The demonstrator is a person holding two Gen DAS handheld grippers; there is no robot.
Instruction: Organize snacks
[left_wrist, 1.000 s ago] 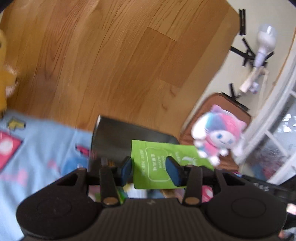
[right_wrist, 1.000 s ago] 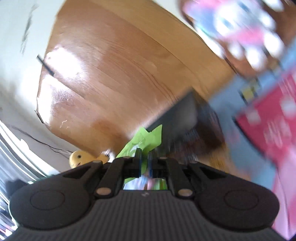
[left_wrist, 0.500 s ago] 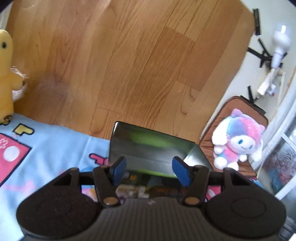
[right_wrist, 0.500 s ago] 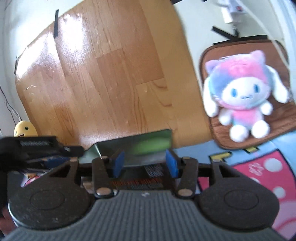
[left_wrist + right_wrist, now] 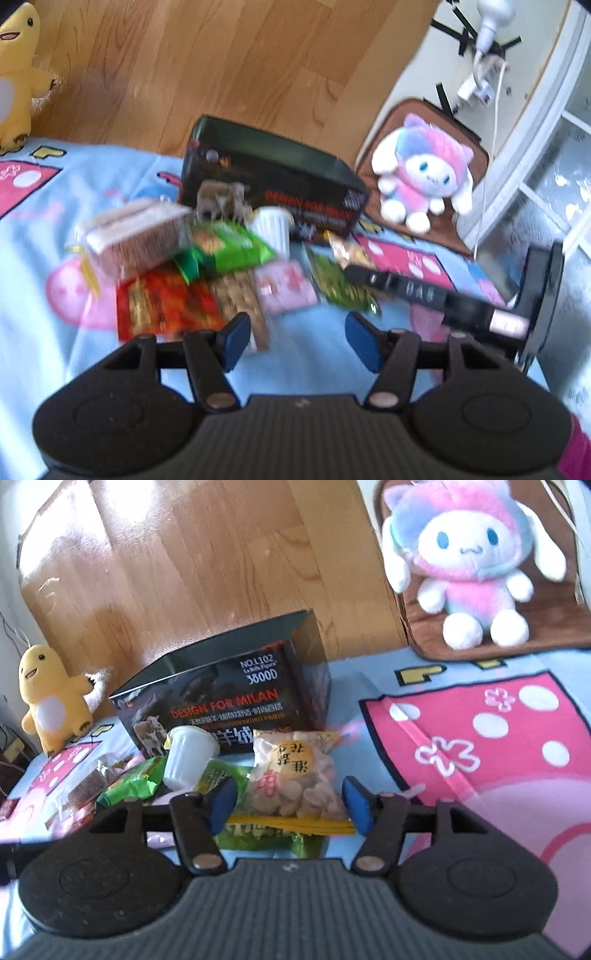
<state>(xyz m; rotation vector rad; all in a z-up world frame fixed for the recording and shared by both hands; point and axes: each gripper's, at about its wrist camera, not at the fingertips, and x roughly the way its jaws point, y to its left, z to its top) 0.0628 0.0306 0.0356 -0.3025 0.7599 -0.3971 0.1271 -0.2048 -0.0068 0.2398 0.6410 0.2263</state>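
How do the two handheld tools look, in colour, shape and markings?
Both are alike. The left tool and right tool each have a black ribbed body with two round discs, black finger arms on silver rivets, and blue pads. A magenta sleeve edge shows beside the left one.

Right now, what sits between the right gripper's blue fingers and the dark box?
In the right wrist view, a clear bag of pale snacks lies between the fingers and the dark box.
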